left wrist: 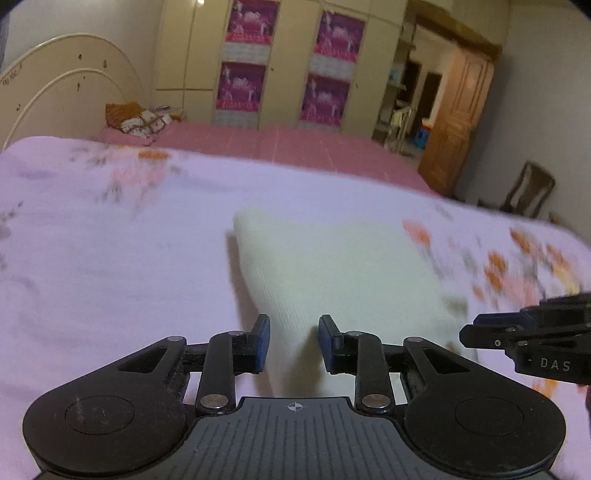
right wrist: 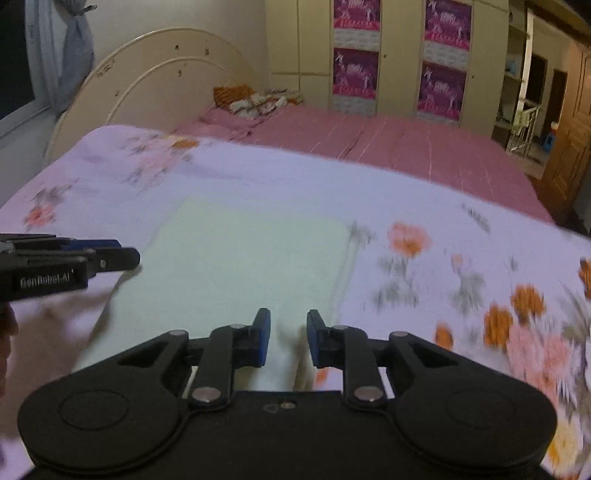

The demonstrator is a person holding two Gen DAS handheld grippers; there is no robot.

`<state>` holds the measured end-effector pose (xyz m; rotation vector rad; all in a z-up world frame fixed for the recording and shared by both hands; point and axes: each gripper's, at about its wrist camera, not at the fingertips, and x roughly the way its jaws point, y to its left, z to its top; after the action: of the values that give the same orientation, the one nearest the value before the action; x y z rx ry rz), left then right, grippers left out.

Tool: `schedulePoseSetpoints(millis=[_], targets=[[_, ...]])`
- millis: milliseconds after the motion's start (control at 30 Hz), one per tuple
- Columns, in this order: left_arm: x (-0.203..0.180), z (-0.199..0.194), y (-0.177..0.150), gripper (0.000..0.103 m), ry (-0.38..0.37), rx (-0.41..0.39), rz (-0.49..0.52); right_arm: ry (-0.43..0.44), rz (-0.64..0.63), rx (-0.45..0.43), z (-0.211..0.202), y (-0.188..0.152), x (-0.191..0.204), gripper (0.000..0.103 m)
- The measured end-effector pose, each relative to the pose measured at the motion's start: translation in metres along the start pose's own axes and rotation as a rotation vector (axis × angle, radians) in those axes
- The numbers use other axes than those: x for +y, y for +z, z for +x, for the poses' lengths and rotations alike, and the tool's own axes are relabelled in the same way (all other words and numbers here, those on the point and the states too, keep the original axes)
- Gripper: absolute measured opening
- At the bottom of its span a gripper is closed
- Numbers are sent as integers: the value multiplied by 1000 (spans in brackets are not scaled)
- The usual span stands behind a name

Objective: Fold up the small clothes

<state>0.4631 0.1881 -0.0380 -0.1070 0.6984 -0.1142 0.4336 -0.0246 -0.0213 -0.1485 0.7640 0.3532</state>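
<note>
Nearest, the left hand-held gripper (left wrist: 293, 341) grasps the near edge of a pale cloth (left wrist: 332, 266), fabric bunched between its blue pads. The right hand-held gripper (right wrist: 288, 339) likewise clenches that near edge. The cloth lies flat on the floral sheet (right wrist: 424, 206) near the bed's near edge, apparently folded once already; a further fold seems left. Beyond lies a pink blanket (right wrist: 388, 144).

The right gripper (left wrist: 480, 334), seen from the left wrist camera, bears "DAS" in pale letters on its black side. The left gripper (right wrist: 125, 254), seen from the right wrist camera, bears "GenRobot.AI" (slightly blurred) on its black side. The posters (left wrist: 251, 22) on the wardrobe behind carry print too small to read.
</note>
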Motion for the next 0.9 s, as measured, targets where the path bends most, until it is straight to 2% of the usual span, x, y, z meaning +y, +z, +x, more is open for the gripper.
schedulePoseSetpoints(millis=[33, 100, 167, 200, 233, 300, 367, 567, 667, 733, 800, 833, 867, 900], targets=[[-5, -1, -10, 30, 16, 14, 11, -1, -11, 22, 1, -8, 3, 21], [-15, -1, -28, 45, 49, 60, 24, -19, -47, 102, 12, -32, 8, 21], [-26, -2, -44, 65, 113, 55, 70, -31, -36, 79, 13, -42, 8, 24], [-30, -5, -48, 70, 151, 43, 90, -34, -19, 78, 12, -42, 8, 25], [-32, -7, -49, 71, 168, 44, 86, -41, -7, 81, 12, -41, 7, 30], [-32, -19, -46, 71, 153, 53, 48, -60, 27, 90, 9, -40, 3, 38], [-40, -39, -45, 71, 180, 30, 74, -55, 52, 86, -5, -42, 2, 38], [-67, -98, -50, 71, 196, -35, 68, -17, 43, -22, -83, -68, 8, 40], [-87, -131, -55, 71, 185, -69, 68, -6, 61, -66, -122, -77, 8, 46], [-99, -155, -59, 72, 182, -94, 77, -3, 64, -99, -144, -78, 8, 59], [-107, -175, -64, 72, 181, -115, 71, 0, 65, -134, -167, -83, 10, 67], [-109, -185, -64, 80, 177, -125, 66, -4, 65, -151, -179, -85, 11, 73], [-112, -197, -66, 93, 171, -141, 59, -14, 64, -163, -189, -88, 13, 77], [-114, -209, -68, 98, 175, -161, 54, -24, 62, -174, -196, -89, 13, 84]])
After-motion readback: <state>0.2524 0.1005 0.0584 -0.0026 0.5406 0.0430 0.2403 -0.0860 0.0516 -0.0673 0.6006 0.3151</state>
